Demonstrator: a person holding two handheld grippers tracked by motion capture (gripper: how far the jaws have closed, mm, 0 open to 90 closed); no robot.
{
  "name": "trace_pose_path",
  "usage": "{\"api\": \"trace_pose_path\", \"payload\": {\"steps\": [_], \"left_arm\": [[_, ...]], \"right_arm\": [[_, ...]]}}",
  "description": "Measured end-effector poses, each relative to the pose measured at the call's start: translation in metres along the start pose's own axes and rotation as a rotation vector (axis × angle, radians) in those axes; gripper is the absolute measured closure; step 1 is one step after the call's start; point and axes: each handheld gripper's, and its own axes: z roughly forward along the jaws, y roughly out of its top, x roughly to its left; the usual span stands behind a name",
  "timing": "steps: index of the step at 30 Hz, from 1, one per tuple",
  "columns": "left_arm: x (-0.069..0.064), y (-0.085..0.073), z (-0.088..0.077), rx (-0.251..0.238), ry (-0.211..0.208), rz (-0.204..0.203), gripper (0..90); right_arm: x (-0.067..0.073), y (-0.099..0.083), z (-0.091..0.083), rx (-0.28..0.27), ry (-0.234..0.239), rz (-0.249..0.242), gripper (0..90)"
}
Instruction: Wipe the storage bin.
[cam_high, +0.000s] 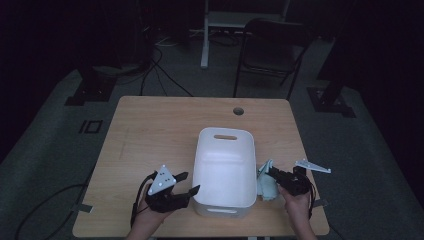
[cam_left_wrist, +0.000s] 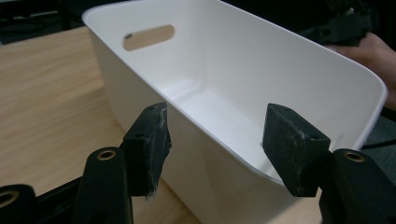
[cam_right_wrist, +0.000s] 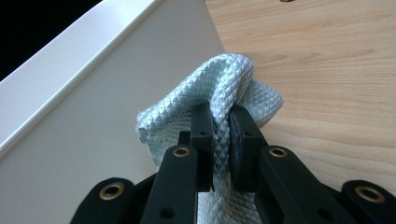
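**Q:** On the wooden counter (cam_high: 150, 130), where does everything sit?

**R:** A white plastic bin (cam_high: 224, 172) stands near the front edge, between the two hands. The right hand-held gripper (cam_high: 270, 172) is just beside the bin's right wall, its jaws clamped together on a fold of pale blue quilted cloth (cam_right_wrist: 219, 93); the rest of the cloth hangs below the grip, outside the bin. The left hand-held gripper (cam_high: 192, 184) is at the bin's left side with its jaws apart, straddling the rim (cam_left_wrist: 219, 140) without pressing on it.

**Q:** What could go wrong from here?

**R:** I'd judge the cloth the main worry. It hangs low against the outer wall, so a lift that is too shallow could drag it over the rim and leave it draped half out. The grip takes only one fold, so a snag might also pull it free. And the bin looks light: with the left jaws not gripping, a nudge from the right side could slide it across the counter.

**Q:** Any brand, label or writing?

**R:** None that I can read on the bin, the cloth or either hand-held gripper.
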Motion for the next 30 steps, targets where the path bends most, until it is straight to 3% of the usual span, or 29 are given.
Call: {"api": "trace_pose_path", "payload": {"steps": [5,10,19,22,27,30], "left_arm": [[0.021,0.013,0.005,-0.038,-0.007,0.002,39.9],[0.043,0.031,0.021,-0.069,-0.008,0.044,39.9],[0.093,0.062,0.073,-0.065,-0.027,0.026,39.9],[0.105,0.07,0.091,-0.061,-0.031,0.028,39.9],[0.12,0.08,0.117,-0.035,-0.036,0.065,43.4],[0.126,0.085,0.13,-0.02,-0.066,0.06,43.7]], "right_arm": [[0.002,0.0,0.0,0.002,-0.003,-0.007,81.9],[0.002,-0.001,0.001,0.007,-0.008,-0.011,81.9],[0.004,-0.004,0.005,0.023,-0.004,-0.02,81.9],[0.003,-0.004,0.005,0.024,-0.006,-0.016,81.8],[0.0,-0.005,0.002,0.02,-0.01,-0.011,81.9],[-0.001,-0.005,0.001,0.018,-0.011,-0.004,81.8]]}}
